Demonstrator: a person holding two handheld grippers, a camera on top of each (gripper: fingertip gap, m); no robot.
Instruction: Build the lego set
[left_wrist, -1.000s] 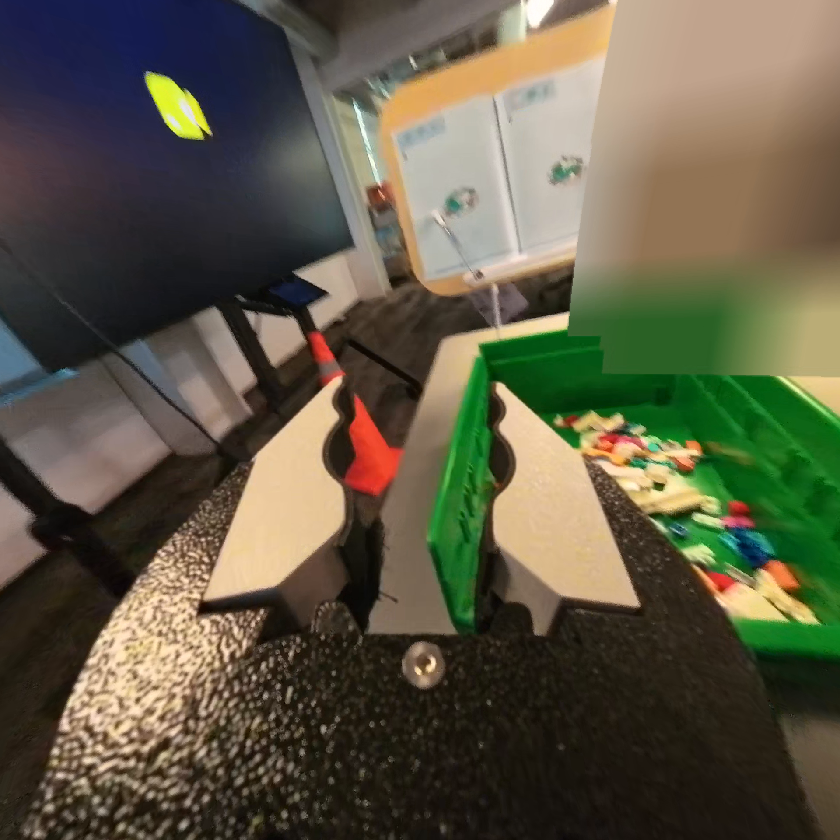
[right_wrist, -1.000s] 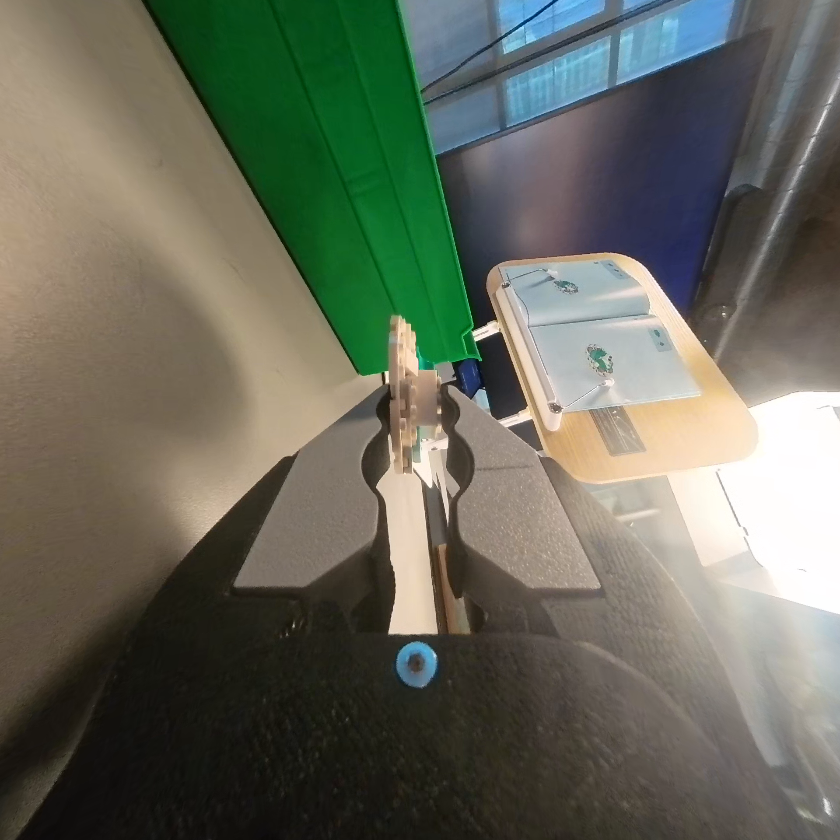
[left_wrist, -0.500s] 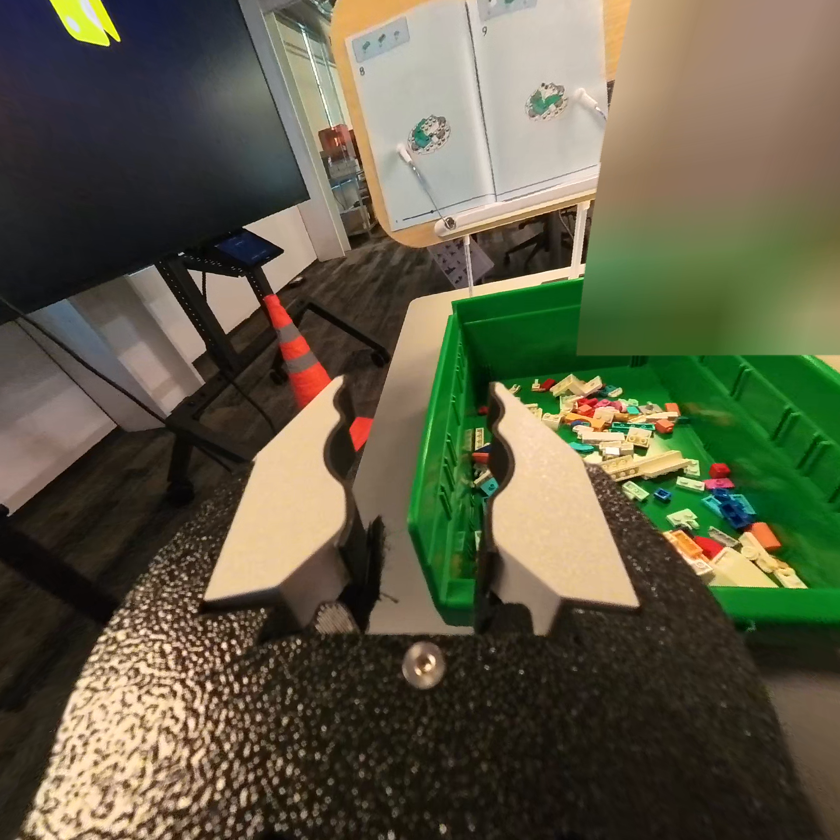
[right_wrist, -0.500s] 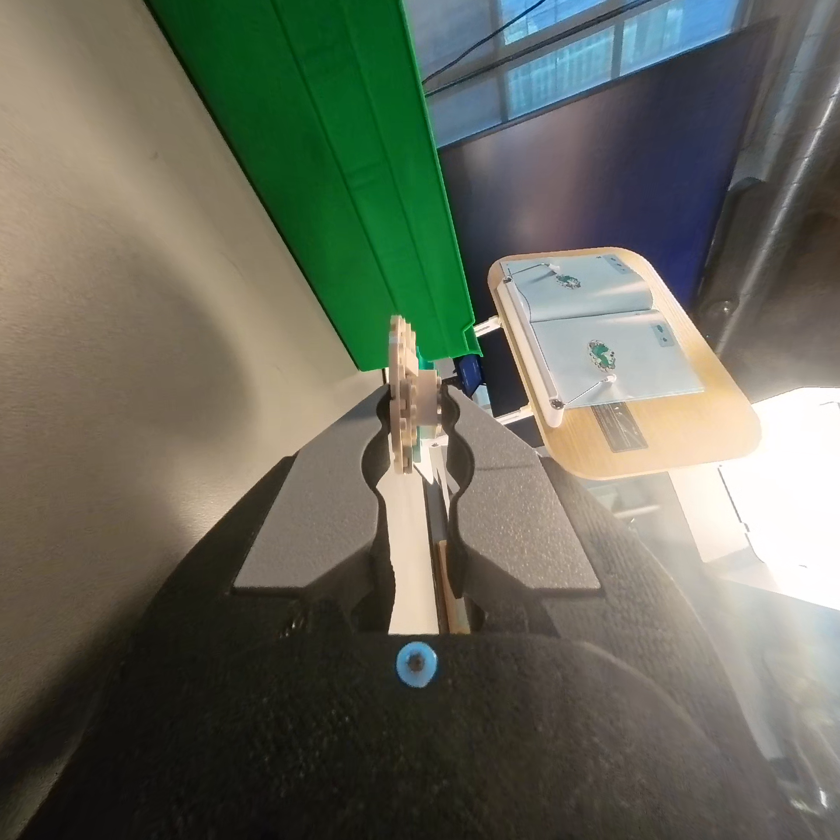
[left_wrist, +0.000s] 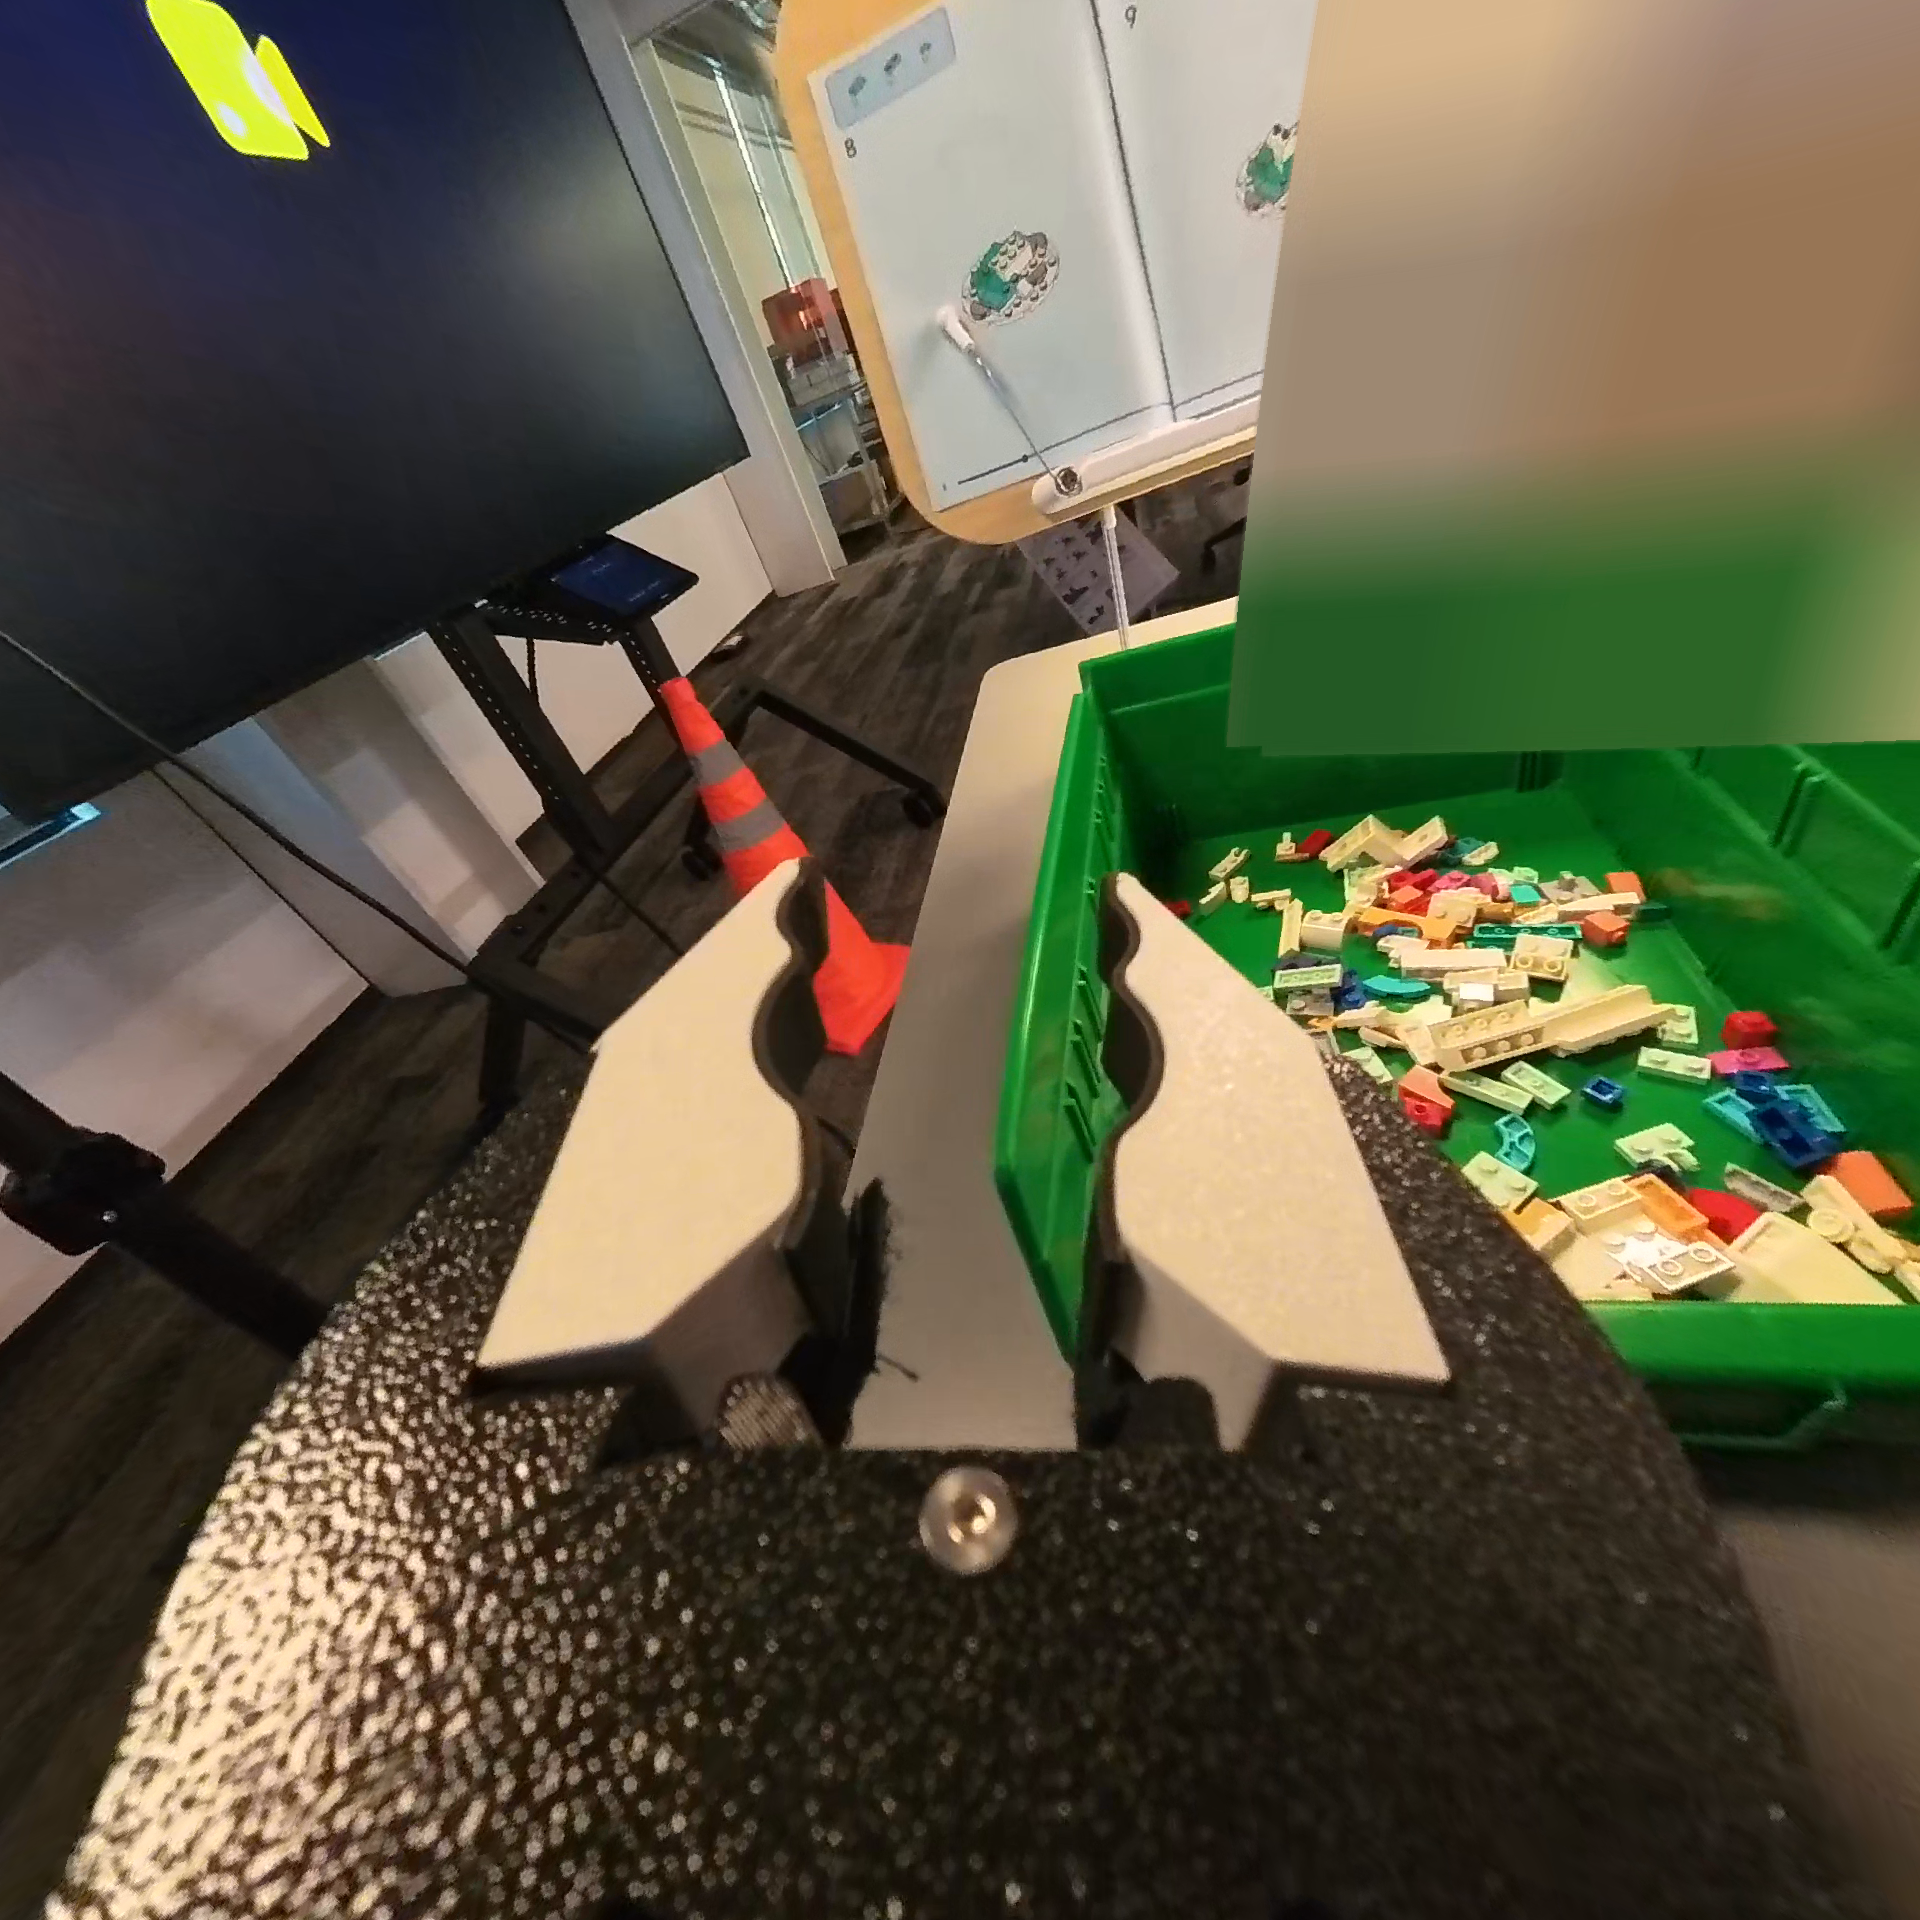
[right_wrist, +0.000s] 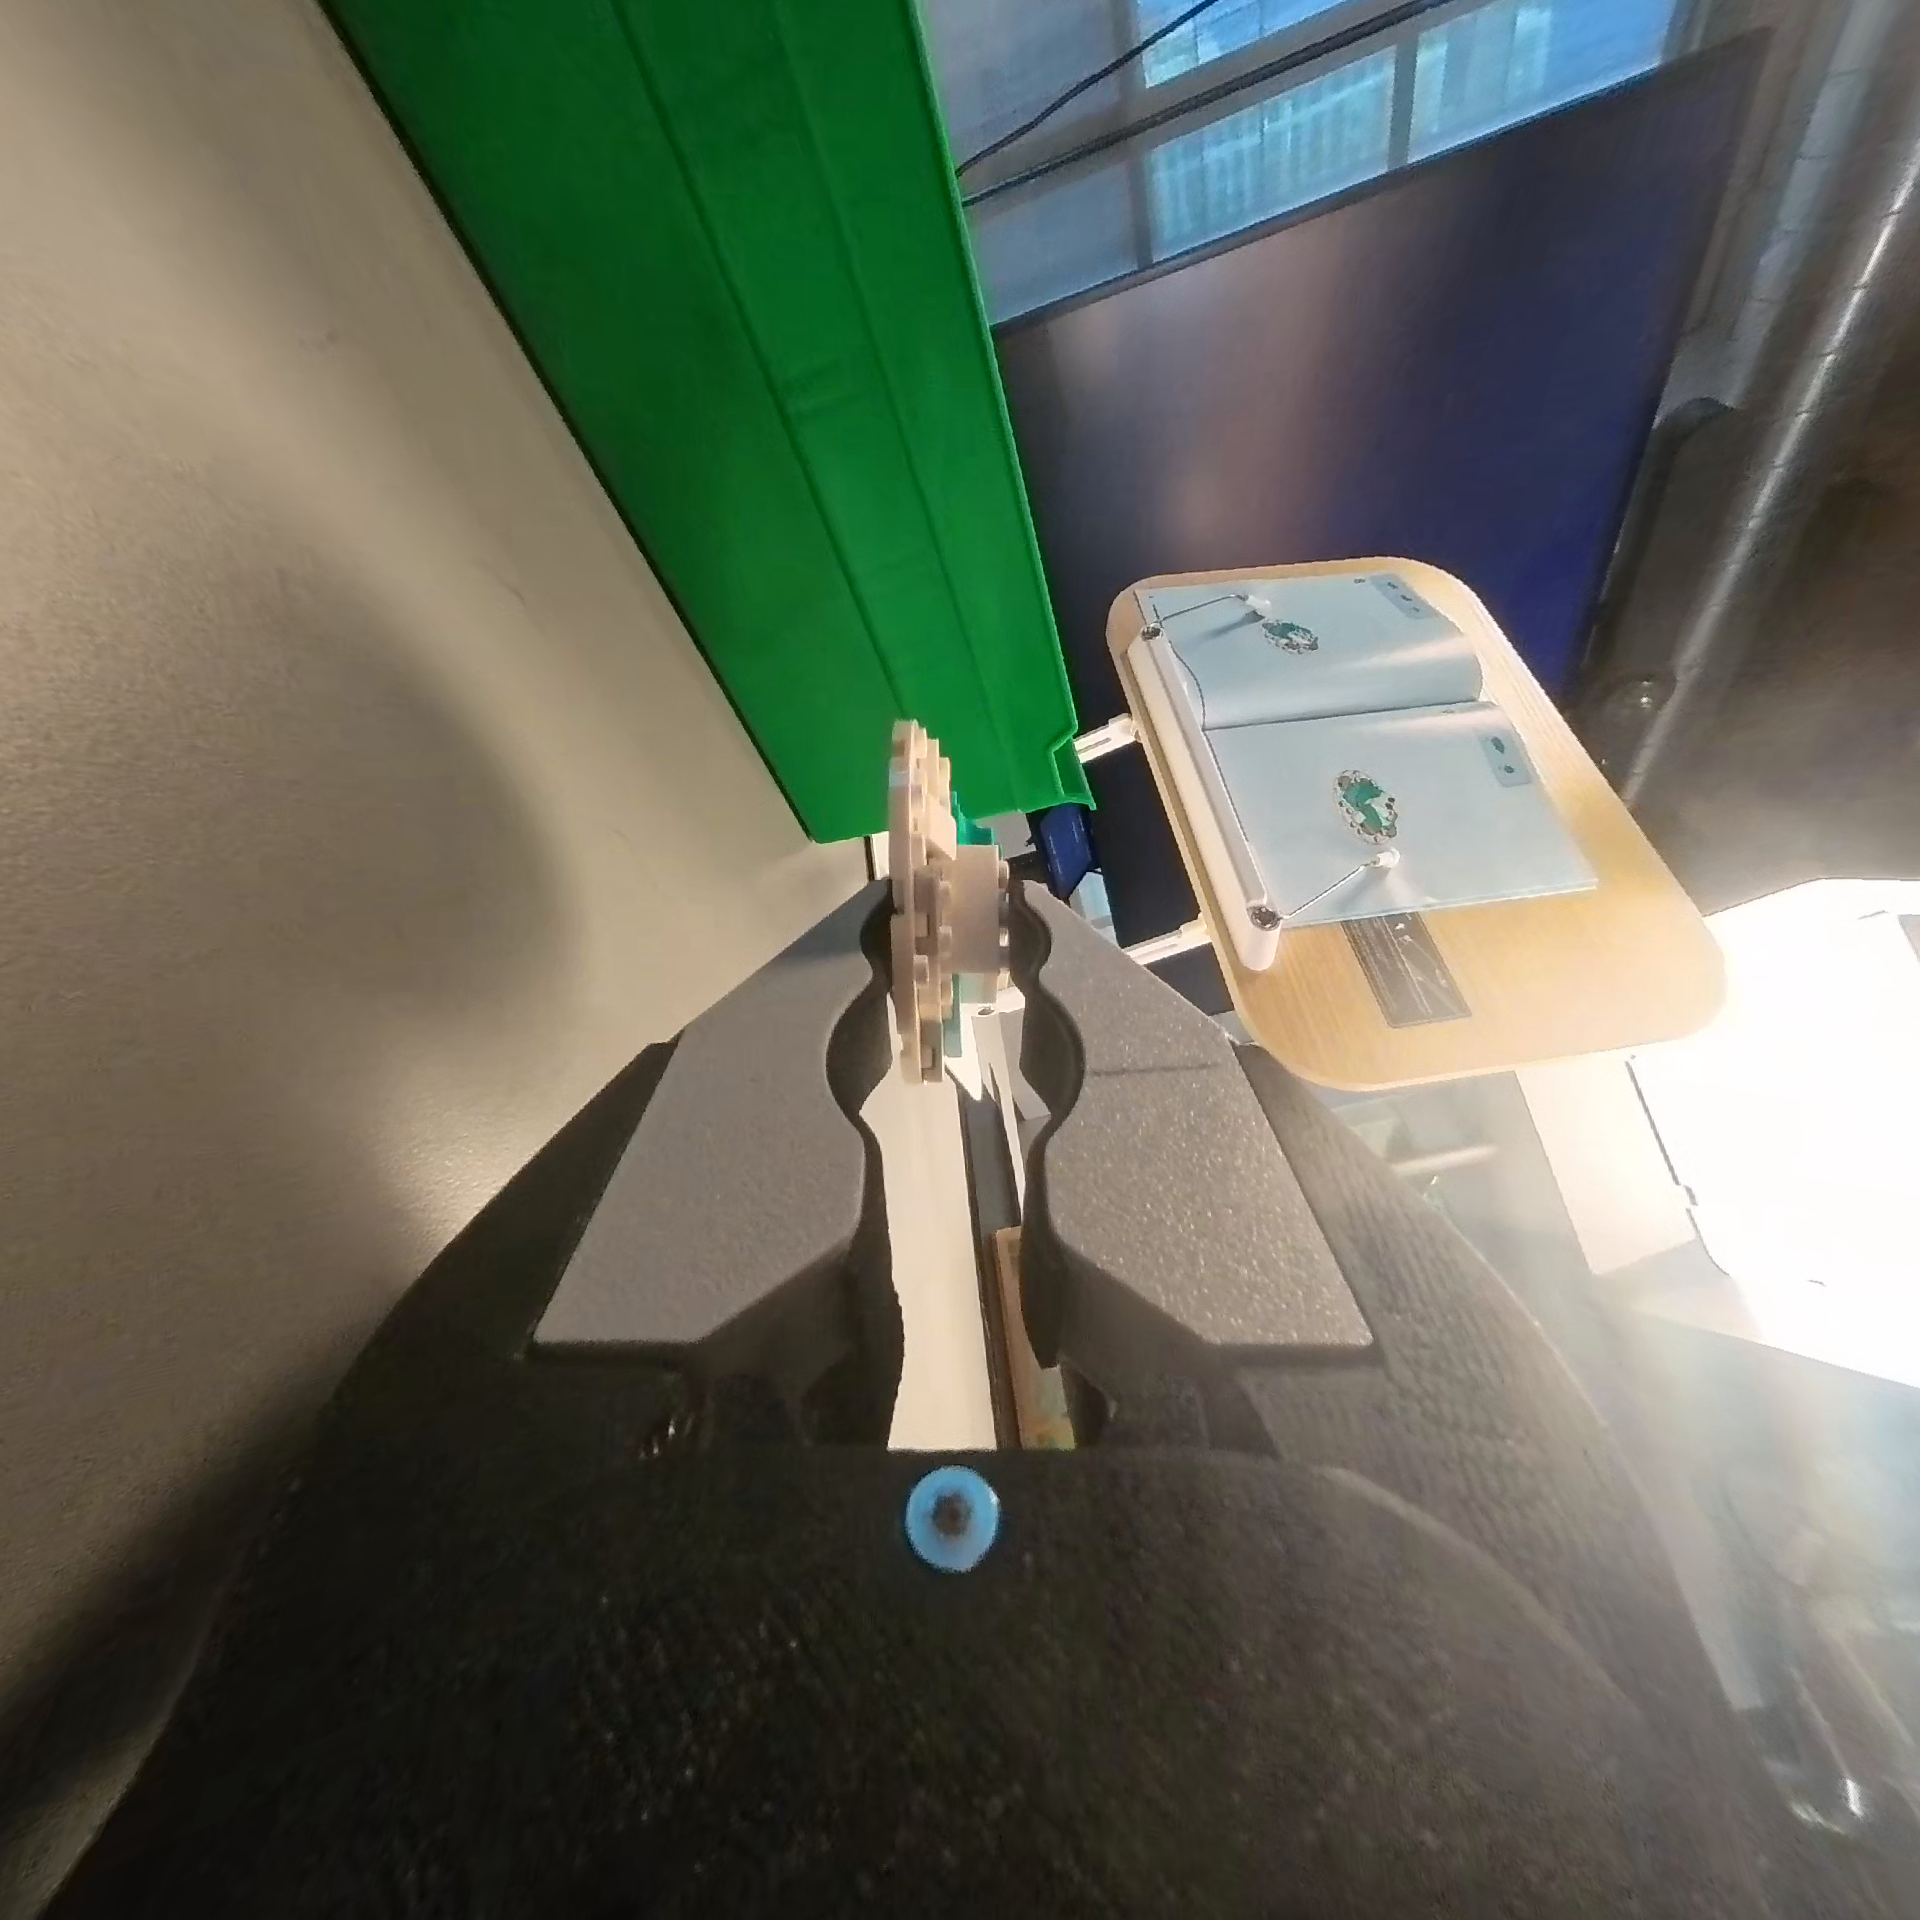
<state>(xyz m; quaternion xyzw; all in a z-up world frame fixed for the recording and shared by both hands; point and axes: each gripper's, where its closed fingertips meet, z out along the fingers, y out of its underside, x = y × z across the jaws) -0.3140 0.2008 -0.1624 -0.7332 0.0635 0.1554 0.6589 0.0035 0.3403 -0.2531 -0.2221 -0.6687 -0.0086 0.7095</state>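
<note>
Right wrist view, centre: the right gripper (right_wrist: 951, 914) clenches a partly built tan-and-teal lego assembly (right_wrist: 935, 894), while in the left wrist view the left gripper (left_wrist: 956, 935) gapes empty beside the green bin (left_wrist: 1039, 1091) of loose bricks (left_wrist: 1507, 997), so most building seemingly remains

grippers: 2, left gripper (left_wrist: 961, 904) and right gripper (right_wrist: 940, 914) | green bin (left_wrist: 1049, 1039): 1, right of frame | loose bricks (left_wrist: 1538, 997) in bin: dozens, too many to count | partial lego build (right_wrist: 930, 894): 1 | traffic cone (left_wrist: 774, 883): 1, centre | instruction booklet (left_wrist: 997, 260): 1, two open pages | dark screen (left_wrist: 312, 343): 1, upper left
</note>
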